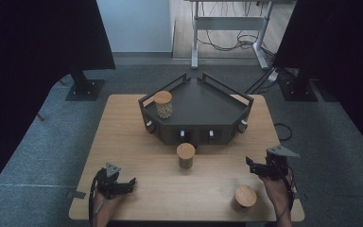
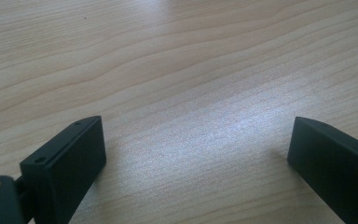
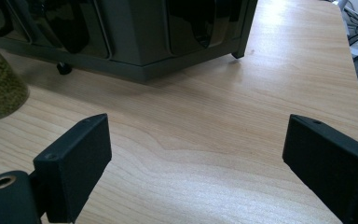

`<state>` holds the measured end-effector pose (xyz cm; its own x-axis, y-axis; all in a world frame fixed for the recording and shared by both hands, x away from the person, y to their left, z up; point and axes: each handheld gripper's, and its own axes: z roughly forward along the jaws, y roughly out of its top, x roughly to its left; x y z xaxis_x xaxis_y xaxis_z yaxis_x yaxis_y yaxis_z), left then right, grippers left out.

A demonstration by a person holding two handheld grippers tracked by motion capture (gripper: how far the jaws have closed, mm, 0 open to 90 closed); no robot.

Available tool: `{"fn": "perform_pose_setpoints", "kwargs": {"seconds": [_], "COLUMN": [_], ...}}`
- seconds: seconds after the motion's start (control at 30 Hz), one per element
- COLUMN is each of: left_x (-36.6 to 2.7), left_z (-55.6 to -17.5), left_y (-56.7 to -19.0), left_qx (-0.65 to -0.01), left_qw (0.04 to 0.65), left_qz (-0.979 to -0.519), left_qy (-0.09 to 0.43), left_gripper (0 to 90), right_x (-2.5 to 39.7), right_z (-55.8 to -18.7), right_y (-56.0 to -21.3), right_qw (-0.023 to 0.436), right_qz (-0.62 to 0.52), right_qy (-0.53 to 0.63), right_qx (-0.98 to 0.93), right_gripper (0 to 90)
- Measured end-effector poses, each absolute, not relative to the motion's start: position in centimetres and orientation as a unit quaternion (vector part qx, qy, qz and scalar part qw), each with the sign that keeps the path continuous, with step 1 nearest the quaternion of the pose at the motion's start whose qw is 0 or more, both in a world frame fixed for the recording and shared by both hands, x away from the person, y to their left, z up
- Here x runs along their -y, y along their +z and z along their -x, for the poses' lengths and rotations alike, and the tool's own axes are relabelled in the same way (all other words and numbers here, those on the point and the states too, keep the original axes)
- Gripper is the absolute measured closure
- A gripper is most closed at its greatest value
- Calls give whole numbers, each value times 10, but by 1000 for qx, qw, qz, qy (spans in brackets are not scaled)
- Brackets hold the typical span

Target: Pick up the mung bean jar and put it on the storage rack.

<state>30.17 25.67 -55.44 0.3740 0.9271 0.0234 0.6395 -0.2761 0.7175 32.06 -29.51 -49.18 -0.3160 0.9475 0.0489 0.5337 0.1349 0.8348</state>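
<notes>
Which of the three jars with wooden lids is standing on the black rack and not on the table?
The jar with pale contents at the rack's left end. The middle jar stands on the table before the rack; the third jar is near the right gripper.

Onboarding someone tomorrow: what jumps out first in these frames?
The dark angular cabinet with small drawers and white knobs sits at the far middle of the light wooden table, a cork-lidded glass jar of pale grains standing on its top at the left. Two more cork-lidded jars stand on the table: one just before the cabinet, one at the near right edge. The left gripper and right gripper hover open nearby.
</notes>
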Motion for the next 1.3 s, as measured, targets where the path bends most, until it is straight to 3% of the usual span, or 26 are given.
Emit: {"fn": "perform_pose_setpoints", "kwargs": {"seconds": [1.3], "left_x": [-256], "left_z": [-301], "left_y": [-554], "left_qx": [-514], "left_qw": [316], "left_qz": [-765], "left_qy": [227], "left_gripper": [33], "right_x": [250], "right_z": [-307], "right_y": [-452], "right_qw": [269], "right_qz": [-493], "right_qy": [423], "right_qx": [-711], "right_gripper": [72]}}
